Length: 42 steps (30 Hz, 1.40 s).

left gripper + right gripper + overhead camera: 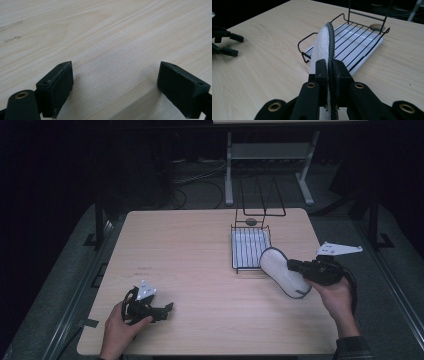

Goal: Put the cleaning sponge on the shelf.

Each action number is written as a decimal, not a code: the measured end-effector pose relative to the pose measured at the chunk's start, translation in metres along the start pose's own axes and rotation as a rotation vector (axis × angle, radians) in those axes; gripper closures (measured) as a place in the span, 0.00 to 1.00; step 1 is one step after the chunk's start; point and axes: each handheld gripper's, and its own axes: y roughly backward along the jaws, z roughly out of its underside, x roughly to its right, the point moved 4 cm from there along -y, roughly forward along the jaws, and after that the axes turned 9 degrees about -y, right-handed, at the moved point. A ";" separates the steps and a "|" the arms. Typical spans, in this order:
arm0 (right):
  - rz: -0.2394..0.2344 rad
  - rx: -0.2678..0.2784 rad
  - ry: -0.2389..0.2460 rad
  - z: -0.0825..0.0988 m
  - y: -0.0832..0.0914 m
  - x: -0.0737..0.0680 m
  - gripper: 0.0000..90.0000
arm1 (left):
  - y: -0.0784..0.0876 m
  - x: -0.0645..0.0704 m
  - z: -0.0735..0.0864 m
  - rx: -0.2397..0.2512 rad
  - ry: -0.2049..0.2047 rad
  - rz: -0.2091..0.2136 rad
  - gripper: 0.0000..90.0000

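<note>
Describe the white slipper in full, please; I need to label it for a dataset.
The slipper is white, of a nubbly, terry-like fabric, with a dark piped edge around its rim and an oval outline. It is held off the table, tilted, beside the near right corner of the wire rack. The right tool is shut on its rim, one pad on each side of the dark edging. Whether it touches the rack cannot be told.
</note>
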 end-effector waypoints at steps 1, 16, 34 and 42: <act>0.000 0.006 -0.007 -0.003 -0.002 0.002 0.93 | 0.000 0.000 0.000 0.001 0.000 0.000 0.14; -0.002 0.050 -0.029 -0.033 -0.019 0.014 0.93 | 0.000 0.000 0.000 -0.003 -0.005 0.000 0.14; -0.014 0.074 -0.076 -0.064 -0.057 0.027 0.93 | 0.000 0.000 0.000 -0.002 -0.003 0.001 0.14; -0.020 0.083 -0.083 -0.072 -0.076 0.029 0.93 | 0.000 0.000 0.000 -0.002 -0.003 0.001 0.14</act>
